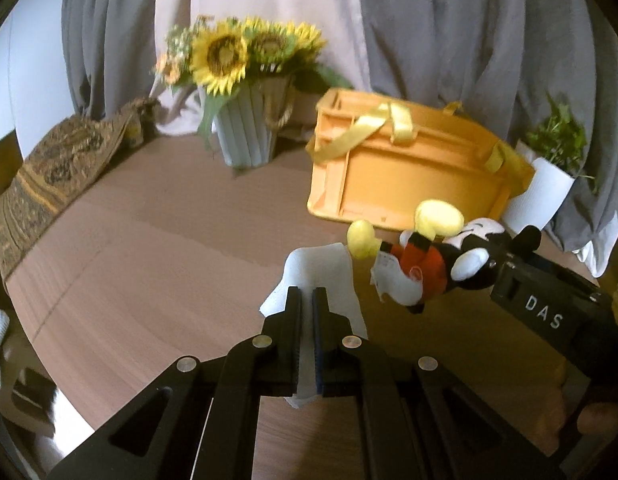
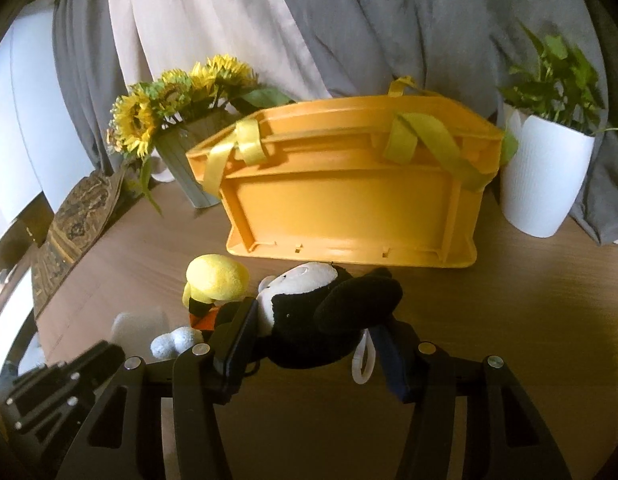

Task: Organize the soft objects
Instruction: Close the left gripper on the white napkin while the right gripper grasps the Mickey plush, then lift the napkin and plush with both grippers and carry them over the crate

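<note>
Two soft things were in hand at once: my left hand-held gripper [image 1: 308,300] was pressed together on a white folded cloth [image 1: 317,276], and my right hand-held gripper [image 2: 317,344] was pinching the head of a black, white and red mouse plush toy with yellow shoes [image 2: 309,312], both clear of the brown wooden desk [image 1: 149,260]. I judged this the carrying step; next, each needed lifting over the rim of the orange plastic crate with yellow ribbon handles [image 2: 349,200], just beyond the toy, before release.
</note>
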The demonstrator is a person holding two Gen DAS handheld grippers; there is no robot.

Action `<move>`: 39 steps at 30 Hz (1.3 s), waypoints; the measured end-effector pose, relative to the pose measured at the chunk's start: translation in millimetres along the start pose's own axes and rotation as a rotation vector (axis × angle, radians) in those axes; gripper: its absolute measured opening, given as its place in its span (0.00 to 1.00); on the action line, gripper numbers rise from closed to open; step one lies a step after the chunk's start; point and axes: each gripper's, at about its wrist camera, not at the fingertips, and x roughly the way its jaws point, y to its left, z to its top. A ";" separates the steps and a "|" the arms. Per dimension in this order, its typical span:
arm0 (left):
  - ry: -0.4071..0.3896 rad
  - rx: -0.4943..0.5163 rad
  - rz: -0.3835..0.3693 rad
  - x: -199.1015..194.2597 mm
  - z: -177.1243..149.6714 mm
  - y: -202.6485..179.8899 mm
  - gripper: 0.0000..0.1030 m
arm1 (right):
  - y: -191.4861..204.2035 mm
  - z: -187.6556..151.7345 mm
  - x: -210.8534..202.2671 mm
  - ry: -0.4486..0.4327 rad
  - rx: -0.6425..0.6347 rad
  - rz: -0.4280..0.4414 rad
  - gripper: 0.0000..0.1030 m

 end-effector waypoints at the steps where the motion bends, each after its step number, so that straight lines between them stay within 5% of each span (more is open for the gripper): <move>1: -0.012 0.008 -0.002 -4.7 1.3 0.0 0.07 | 1.2 1.1 -3.6 -0.006 0.003 -0.003 0.55; 20: -0.167 0.058 -0.119 -49.1 55.7 25.0 0.07 | 32.1 28.0 -68.2 -0.140 0.046 -0.099 0.55; 39: -0.290 0.132 -0.245 -51.8 114.1 27.9 0.07 | 42.0 67.1 -92.5 -0.281 0.114 -0.229 0.55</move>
